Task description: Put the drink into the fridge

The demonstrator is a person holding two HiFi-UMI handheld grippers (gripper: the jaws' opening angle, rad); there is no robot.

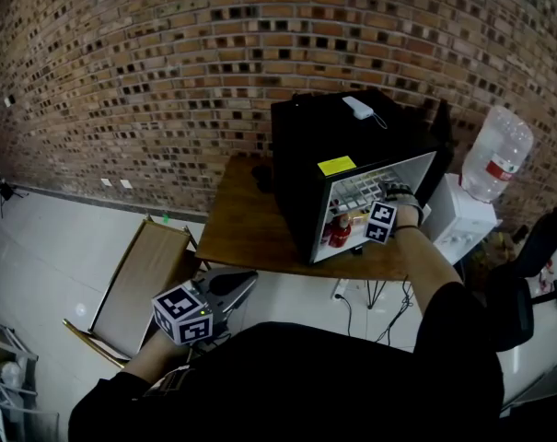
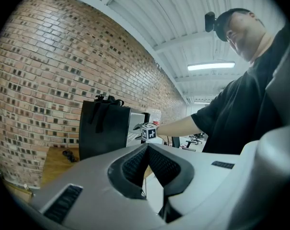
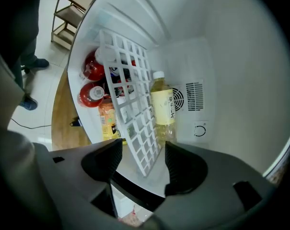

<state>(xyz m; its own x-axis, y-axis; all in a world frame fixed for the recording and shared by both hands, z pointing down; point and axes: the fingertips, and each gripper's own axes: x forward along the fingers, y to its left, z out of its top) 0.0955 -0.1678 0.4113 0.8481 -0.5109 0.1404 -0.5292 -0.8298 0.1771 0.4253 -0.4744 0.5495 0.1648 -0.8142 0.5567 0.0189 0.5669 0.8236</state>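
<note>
A black mini fridge point(image 1: 306, 145) stands open on a wooden table point(image 1: 246, 224). My right gripper point(image 1: 389, 194) reaches into its white interior. In the right gripper view a yellow drink bottle point(image 3: 163, 107) with a white cap stands on the white wire shelf point(image 3: 135, 114), just beyond my right gripper point(image 3: 142, 150). Its jaws are open, with nothing pressed between the pads. My left gripper point(image 1: 244, 285) hangs low at the left, away from the fridge. In its own view the left gripper point(image 2: 147, 147) is shut and empty, aimed towards the fridge point(image 2: 104, 128).
Red-capped bottles point(image 3: 92, 92) and an orange-labelled one point(image 3: 108, 123) sit below the wire shelf. A white water dispenser point(image 1: 462, 217) with a big bottle point(image 1: 497, 164) stands right of the table. A wooden rack point(image 1: 135, 288) is at the left, a brick wall behind.
</note>
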